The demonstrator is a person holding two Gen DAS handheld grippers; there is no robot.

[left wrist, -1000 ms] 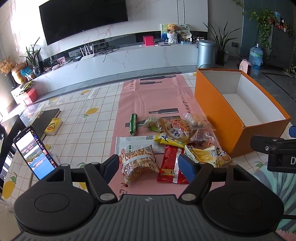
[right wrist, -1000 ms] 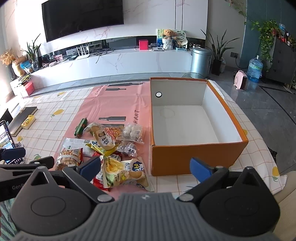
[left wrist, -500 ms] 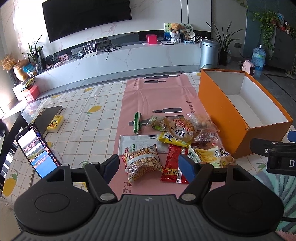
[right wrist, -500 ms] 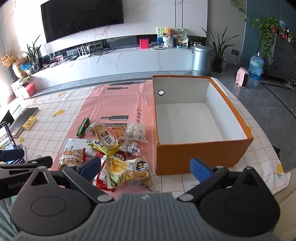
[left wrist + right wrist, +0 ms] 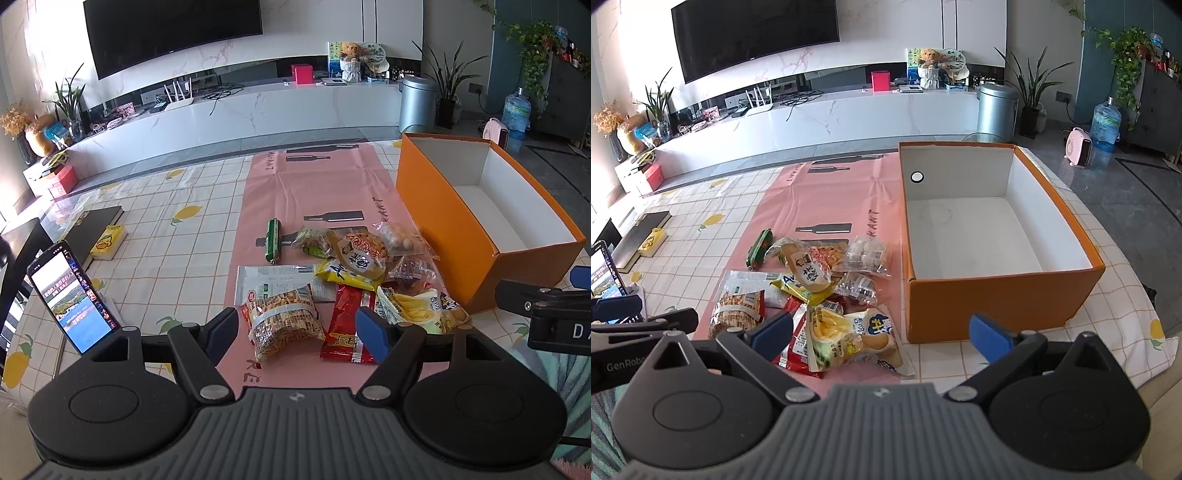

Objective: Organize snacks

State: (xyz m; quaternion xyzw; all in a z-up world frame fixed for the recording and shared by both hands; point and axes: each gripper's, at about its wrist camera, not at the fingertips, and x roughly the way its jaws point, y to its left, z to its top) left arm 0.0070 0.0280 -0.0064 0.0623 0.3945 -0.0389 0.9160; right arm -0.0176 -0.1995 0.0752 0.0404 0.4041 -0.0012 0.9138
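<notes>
On the pink mat (image 5: 317, 192): "RANT"; left gripper (image 5: 646, 325) housing: "GenRob".

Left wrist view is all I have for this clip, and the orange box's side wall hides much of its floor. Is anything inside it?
Observer: No. The right wrist view looks straight into the orange box, and its white floor is bare.
Operator: And the right gripper? I only catch its edge.
Observer: The right gripper is open, jaws wide apart, holding nothing.
</notes>
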